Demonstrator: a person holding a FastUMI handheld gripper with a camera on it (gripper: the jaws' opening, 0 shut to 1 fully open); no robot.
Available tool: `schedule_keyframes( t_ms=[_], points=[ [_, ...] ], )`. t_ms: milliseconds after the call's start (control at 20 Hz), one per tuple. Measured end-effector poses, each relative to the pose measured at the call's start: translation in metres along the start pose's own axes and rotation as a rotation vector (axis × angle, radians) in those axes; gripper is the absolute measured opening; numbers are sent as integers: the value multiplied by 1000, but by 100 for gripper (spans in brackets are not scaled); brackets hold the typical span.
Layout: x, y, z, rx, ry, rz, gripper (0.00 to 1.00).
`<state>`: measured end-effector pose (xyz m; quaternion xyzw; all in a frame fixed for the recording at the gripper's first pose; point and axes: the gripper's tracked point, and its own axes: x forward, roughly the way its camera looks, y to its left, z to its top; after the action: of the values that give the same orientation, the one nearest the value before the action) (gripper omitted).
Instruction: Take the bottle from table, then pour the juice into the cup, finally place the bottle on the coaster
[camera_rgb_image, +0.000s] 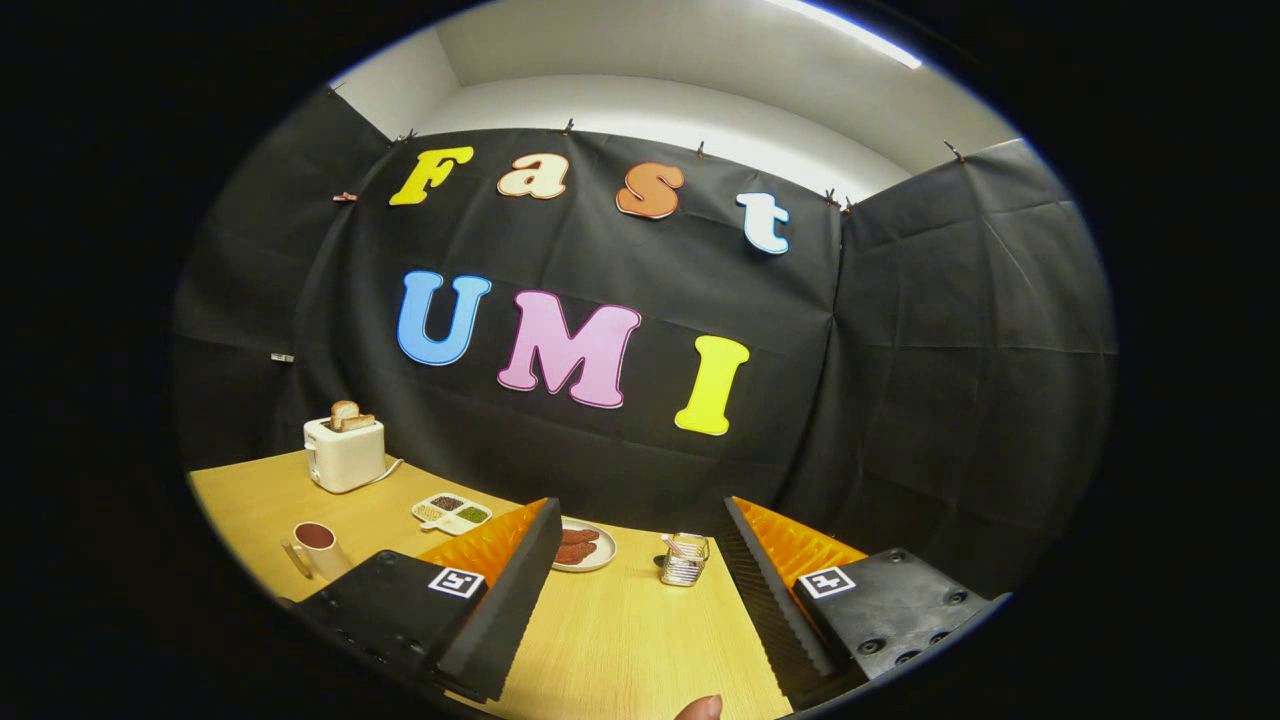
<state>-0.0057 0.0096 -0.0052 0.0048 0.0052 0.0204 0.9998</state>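
Gripper (640, 570) stands spread wide over our wooden worktop (620, 640), grasping nothing. We see the cup (318, 548) left of its 2 fingers, a plate of sausages (585, 547) and a wire holder (684, 559) beyond them.

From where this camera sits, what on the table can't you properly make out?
- Plate: the near finger covers one side of it.
- Cup: partly cut off by that finger's body.
- Divided dish: its fillings are too small to name.
- Wire holder: contents too small to tell.
- Gripper: open, holding nothing.
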Motion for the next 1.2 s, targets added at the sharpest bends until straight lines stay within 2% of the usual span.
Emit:
schedule_keyframes(
  t_ms=[350, 750, 950, 1200],
  points=[
    [-6, 21, 4, 33, -30, 55, 98],
    [-21, 98, -11, 127, -74, 225, 98],
    [-26, 143, -42, 141, -73, 289, 98],
    [-17, 180, -100, 164, -3, 278, 98]
  ],
)
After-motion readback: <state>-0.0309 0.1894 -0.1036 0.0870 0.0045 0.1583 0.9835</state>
